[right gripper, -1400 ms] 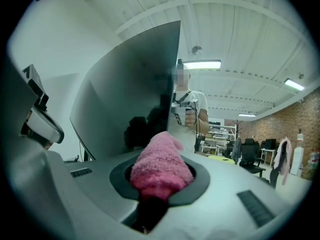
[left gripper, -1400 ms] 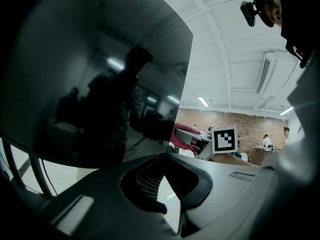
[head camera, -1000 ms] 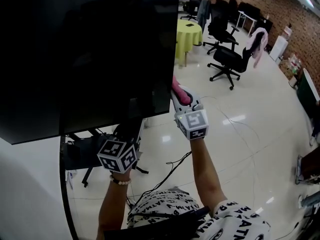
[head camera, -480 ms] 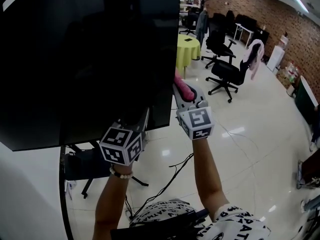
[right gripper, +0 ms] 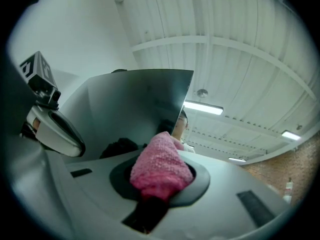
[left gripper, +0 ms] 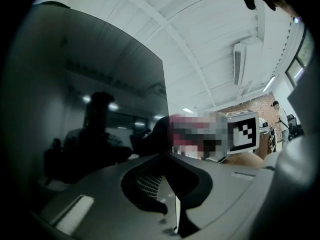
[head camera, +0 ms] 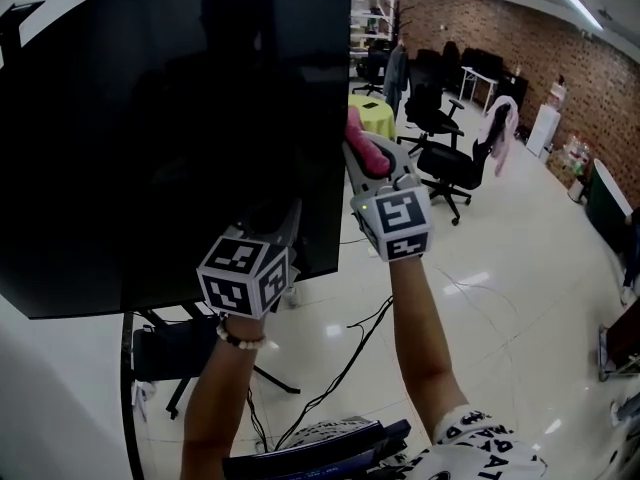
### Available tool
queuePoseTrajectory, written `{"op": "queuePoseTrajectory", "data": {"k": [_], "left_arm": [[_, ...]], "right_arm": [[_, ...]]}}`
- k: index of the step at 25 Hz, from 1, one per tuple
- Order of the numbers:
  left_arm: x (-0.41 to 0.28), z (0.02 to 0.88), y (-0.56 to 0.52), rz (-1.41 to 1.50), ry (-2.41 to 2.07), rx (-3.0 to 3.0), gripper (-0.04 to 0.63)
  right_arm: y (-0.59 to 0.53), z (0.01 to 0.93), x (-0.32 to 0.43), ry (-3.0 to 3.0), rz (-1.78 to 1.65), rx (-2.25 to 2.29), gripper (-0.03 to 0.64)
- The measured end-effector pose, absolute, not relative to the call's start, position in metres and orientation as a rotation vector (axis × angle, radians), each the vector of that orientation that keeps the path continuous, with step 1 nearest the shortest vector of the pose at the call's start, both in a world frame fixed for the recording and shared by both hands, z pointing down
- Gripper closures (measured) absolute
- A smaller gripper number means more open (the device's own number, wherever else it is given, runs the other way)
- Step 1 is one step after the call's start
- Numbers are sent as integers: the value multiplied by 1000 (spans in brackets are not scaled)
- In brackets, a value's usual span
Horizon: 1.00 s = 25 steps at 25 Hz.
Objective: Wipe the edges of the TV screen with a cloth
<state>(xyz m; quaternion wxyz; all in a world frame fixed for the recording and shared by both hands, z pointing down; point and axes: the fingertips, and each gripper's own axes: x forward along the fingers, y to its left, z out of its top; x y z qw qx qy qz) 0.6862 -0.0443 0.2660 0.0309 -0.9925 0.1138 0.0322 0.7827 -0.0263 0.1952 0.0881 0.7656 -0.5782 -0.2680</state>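
Rest the left gripper (head camera: pixel 288 226), jaws closed on nothing, by the TV (head camera: pixel 180 138)'s lower right corner. Press the pink cloth (head camera: pixel 362 150), pinched tight in the right gripper (head camera: pixel 372 168), flat against the right edge; slide evenly, without scraping plastic on glass.

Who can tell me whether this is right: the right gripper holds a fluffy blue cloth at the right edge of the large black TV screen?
Not quite: the cloth is pink, not blue. The right gripper view shows the right gripper shut on a fluffy pink cloth, at the right edge of the large black TV screen.
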Motion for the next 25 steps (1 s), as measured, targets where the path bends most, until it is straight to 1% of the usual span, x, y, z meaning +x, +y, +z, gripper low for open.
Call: {"op": "queuePoseTrajectory", "data": {"k": [6, 14, 25], "left_arm": [[684, 215, -47, 173, 348, -3023, 604], [688, 183, -36, 167, 294, -2992, 604], [700, 122, -41, 191, 267, -2925, 604]], "right_arm": [[-26, 154, 777, -1665, -950, 2230, 540], [-28, 109, 783, -1653, -989, 2175, 540], [-26, 36, 779, -1590, -1144, 2123, 540]]}}
